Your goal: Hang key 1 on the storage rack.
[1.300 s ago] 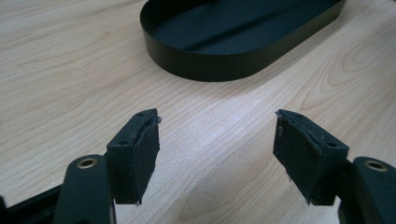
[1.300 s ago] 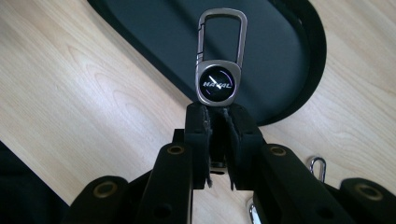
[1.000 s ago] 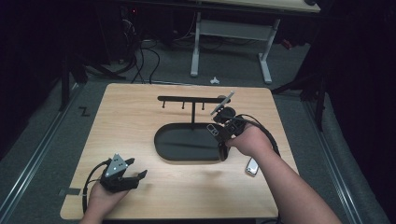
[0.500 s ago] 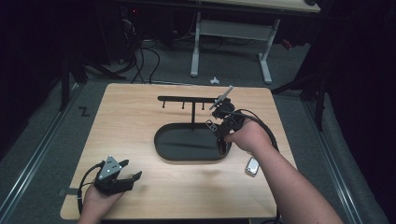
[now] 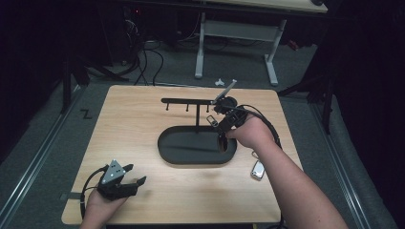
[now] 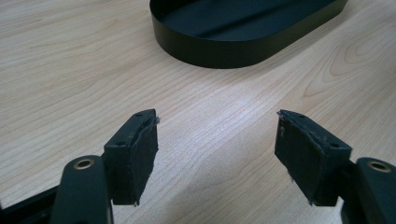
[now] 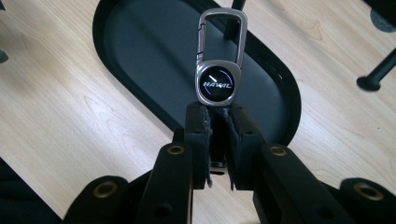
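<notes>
**A:** Start with what is nearest you. What is your left hand doing?

**B:** My left gripper [image 5: 129, 184] sits low at the near left corner of the table [image 5: 143, 119], jaws spread wide with nothing between them, just bare wood showing. I'd say it is parked there to keep out of the way.

**A:** And that small silver thing on the wood by your right forearm?

**B:** A key fob [image 5: 258, 169], lying flat, near the tray's right end. I'm not touching it.

**A:** The right hand, then?

**B:** My right gripper [image 7: 217, 114] is clamped on the lower end of a metal keychain [image 7: 218, 84], so its carabiner loop stands clear above the pads. I hold it by the tail on purpose, I think: the loop stays free to catch on something.

**A:** Catch on what?

**B:** Beyond the black oval tray [image 5: 167, 152] stands a hook rack [image 5: 186, 101], a bar on a post rising from the tray. The keychain is above the tray's right end, near the bar's right end. Hanging it there looks like the aim.
</notes>
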The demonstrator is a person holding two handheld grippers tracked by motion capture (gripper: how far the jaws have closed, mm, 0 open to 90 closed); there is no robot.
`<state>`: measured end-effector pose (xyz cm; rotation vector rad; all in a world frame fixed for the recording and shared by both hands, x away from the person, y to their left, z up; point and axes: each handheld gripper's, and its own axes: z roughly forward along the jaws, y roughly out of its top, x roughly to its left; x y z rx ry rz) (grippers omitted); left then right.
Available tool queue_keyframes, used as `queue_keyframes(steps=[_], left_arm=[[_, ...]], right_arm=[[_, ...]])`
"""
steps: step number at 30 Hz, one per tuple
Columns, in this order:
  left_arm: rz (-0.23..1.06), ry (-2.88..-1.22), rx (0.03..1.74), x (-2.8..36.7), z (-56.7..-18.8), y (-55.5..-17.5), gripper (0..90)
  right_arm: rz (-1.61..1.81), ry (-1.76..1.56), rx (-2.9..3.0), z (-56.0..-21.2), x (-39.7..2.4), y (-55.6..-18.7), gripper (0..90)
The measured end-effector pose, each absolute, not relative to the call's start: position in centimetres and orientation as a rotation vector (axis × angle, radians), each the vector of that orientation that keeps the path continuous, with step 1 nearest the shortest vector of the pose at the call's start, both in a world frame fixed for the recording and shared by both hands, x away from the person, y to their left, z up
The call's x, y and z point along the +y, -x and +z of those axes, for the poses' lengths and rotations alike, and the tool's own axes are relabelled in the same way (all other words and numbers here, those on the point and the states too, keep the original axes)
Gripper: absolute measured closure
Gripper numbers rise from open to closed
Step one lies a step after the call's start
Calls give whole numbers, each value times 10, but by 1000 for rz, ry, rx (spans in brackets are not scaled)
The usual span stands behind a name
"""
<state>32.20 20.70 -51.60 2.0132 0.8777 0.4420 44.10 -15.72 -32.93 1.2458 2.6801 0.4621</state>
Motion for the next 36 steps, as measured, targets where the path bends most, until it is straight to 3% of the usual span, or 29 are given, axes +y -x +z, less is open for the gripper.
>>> queue_keyframes(steps=[15, 36], left_arm=[[433, -2017, 874, 208, -515, -322, 305], [430, -2004, 877, 209, -516, -322, 305]], right_arm=[[452, -1248, 2653, -321, -145, -452, 805], [467, -1332, 2592, -345, -146, -479, 803]])
